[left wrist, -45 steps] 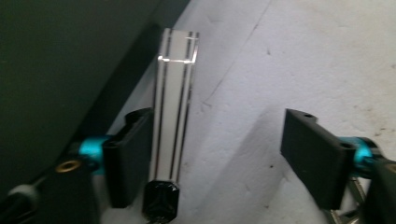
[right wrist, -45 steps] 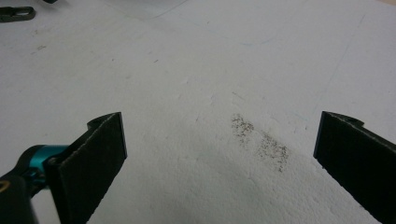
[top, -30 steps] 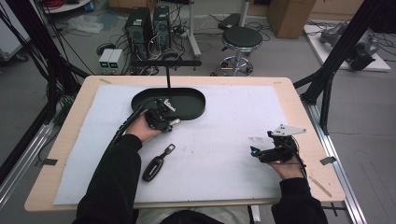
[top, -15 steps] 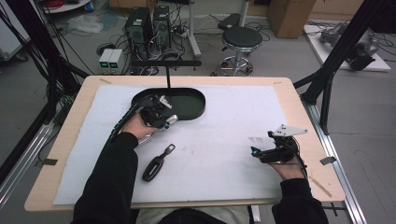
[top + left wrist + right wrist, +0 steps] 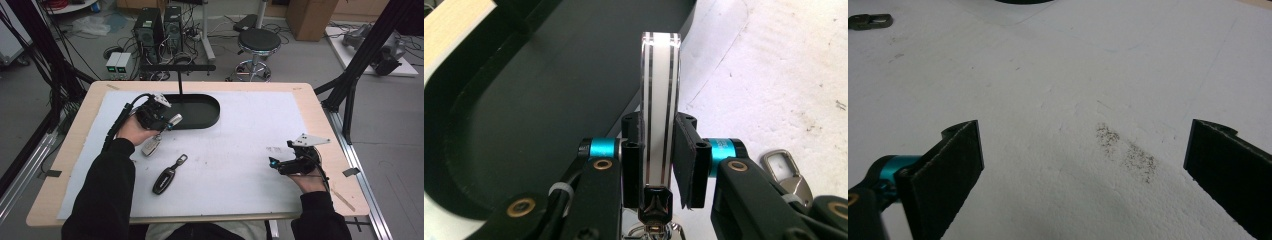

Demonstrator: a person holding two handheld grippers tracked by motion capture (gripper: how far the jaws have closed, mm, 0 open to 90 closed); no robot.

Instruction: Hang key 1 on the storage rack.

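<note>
Over the white sheet [image 5: 230, 150], the left tool [image 5: 659, 150] clamps a white key fob [image 5: 660, 100], its length pointing straight ahead between the pads.

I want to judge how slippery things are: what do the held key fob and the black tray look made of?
Key fob: seemingly glossy white plastic with chrome-like strips, judging by its sheen. Black tray: matte, likely painted metal or plastic; it throws no sharp reflections, so the look leaves it open.

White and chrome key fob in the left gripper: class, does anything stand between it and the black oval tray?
Nothing visible does. The left gripper grips the white and chrome key fob at the black oval tray, whose near rim and floor lie bare ahead.
</note>
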